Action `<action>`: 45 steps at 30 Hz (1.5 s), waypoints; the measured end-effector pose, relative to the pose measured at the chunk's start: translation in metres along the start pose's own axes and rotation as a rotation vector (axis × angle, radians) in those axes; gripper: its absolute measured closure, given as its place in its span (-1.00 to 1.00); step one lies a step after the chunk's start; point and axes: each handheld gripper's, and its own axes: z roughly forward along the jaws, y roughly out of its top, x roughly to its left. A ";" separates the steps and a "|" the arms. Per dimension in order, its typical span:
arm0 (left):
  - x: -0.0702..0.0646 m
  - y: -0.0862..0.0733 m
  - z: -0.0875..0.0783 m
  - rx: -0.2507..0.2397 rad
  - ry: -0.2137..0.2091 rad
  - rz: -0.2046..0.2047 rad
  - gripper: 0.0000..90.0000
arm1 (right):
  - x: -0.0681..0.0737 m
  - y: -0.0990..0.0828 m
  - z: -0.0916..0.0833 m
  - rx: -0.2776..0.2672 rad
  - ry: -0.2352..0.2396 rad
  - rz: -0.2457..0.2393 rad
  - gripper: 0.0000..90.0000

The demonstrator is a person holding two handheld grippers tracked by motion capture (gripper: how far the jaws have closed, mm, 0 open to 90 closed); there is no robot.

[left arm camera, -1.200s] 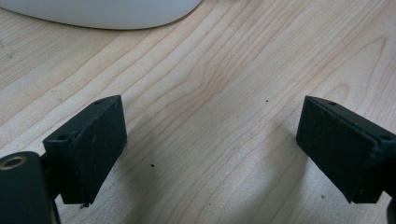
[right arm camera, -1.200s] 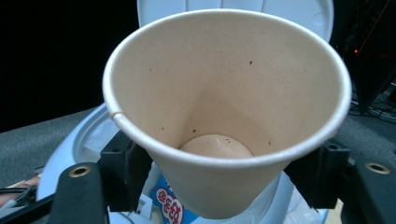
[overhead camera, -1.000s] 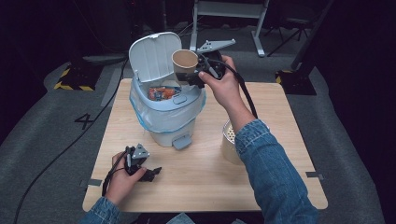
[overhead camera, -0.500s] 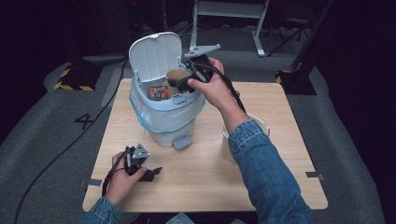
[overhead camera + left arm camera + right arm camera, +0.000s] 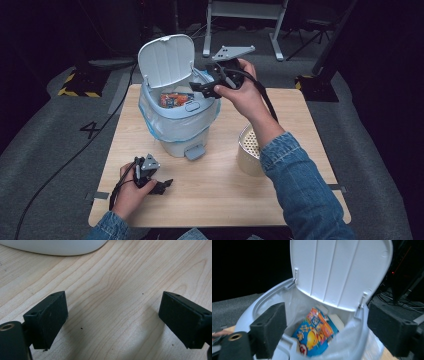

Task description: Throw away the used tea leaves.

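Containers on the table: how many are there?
2. A white pedal bin with its lid up stands at the table's far left; a cream perforated pot sits to its right, partly hidden behind the person's sleeve.

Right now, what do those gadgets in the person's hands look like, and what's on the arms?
Each hand holds a black gripper with two blocky black jaws. The right gripper carries a grey three-cornered plate and trails a black cable. The left gripper has a smaller grey plate. Both arms wear blue denim sleeves.

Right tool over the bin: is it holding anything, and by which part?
Nothing. The right tool has just been opening and stands open and empty above the bin; the left tool is empty too.
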 end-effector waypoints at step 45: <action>0.005 -0.003 -0.003 0.002 -0.019 0.026 -0.79 | -0.027 -0.155 -0.202 0.133 -0.160 0.134 -0.46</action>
